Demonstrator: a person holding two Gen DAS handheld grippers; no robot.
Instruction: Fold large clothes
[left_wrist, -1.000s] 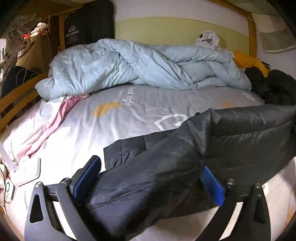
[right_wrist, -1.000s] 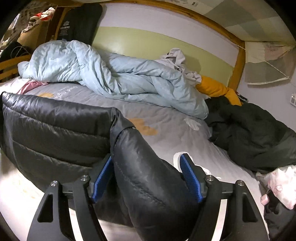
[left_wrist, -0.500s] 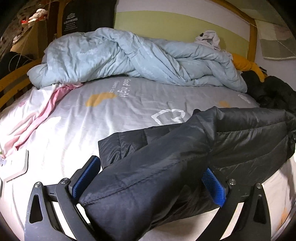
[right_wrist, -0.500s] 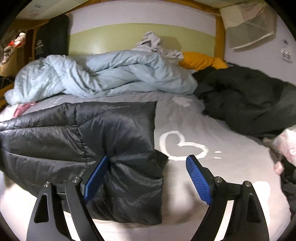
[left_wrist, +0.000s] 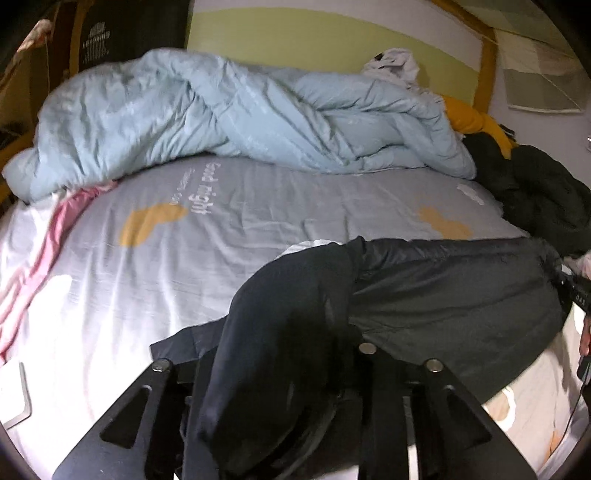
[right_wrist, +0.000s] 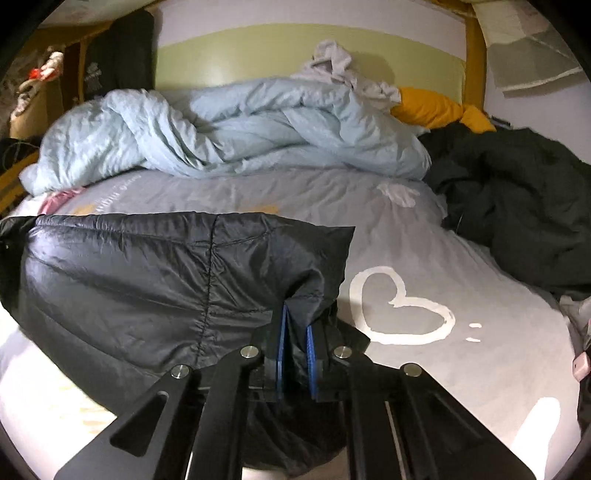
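Observation:
A black quilted puffer jacket (left_wrist: 443, 295) lies across the near part of the bed, stretched between both grippers. In the left wrist view my left gripper (left_wrist: 291, 369) is shut on the jacket's left end, and the fabric bunches over the fingers and hides the pads. In the right wrist view the jacket (right_wrist: 147, 280) spreads to the left, and my right gripper (right_wrist: 295, 339) is shut on its right edge, with a fold of fabric pinched between the blue pads (right_wrist: 281, 332).
The bed sheet (right_wrist: 406, 221) is grey with a white heart print (right_wrist: 402, 306). A crumpled light blue duvet (left_wrist: 221, 118) fills the far side. A dark coat (right_wrist: 517, 192) is heaped at the right, with a yellow pillow (right_wrist: 436, 107) behind it. A pink cloth (left_wrist: 44, 240) lies at the left edge.
Both grippers were open around the jacket ends and have closed on the fabric. The jacket has been lowered and now lies flatter on the bed.

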